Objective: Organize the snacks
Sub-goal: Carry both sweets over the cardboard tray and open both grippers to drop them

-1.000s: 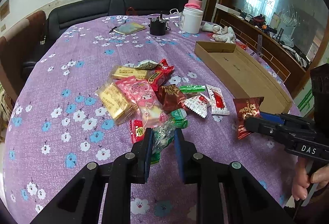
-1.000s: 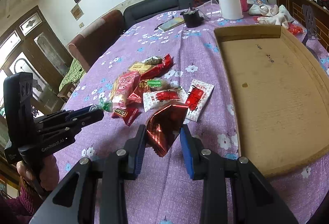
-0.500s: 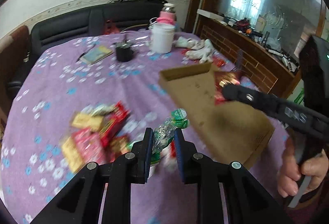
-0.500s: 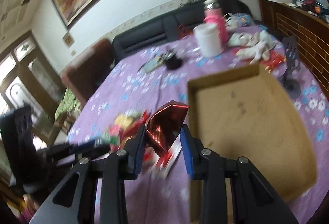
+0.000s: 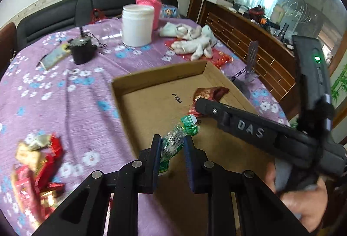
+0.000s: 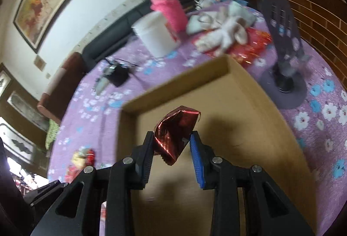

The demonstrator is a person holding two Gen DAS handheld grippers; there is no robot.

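Observation:
My left gripper [image 5: 172, 145] is shut on a green and clear candy packet [image 5: 177, 138], held over the near left part of the shallow cardboard tray [image 5: 158, 75]. My right gripper [image 6: 172, 140] is shut on a dark red foil snack packet [image 6: 175, 129] and hangs above the same tray [image 6: 256, 110]. In the left wrist view the right gripper [image 5: 200, 103] reaches in from the right with that red packet [image 5: 208, 93] at its tip. The remaining snack pile [image 5: 36, 162] lies on the purple flowered cloth to the left of the tray.
Behind the tray stand a white jar [image 5: 137, 24], a pink-sleeved bottle [image 5: 150, 2], a small black cup [image 5: 82, 50], white gloves [image 5: 195, 43] and a dark phone stand [image 6: 284, 45]. A black sofa runs along the far wall. A hand [image 5: 303, 199] grips the right tool.
Both grippers have swung from above the snack pile to over the cardboard tray, each carrying its packet. The pile now sits at the left edge of both views.

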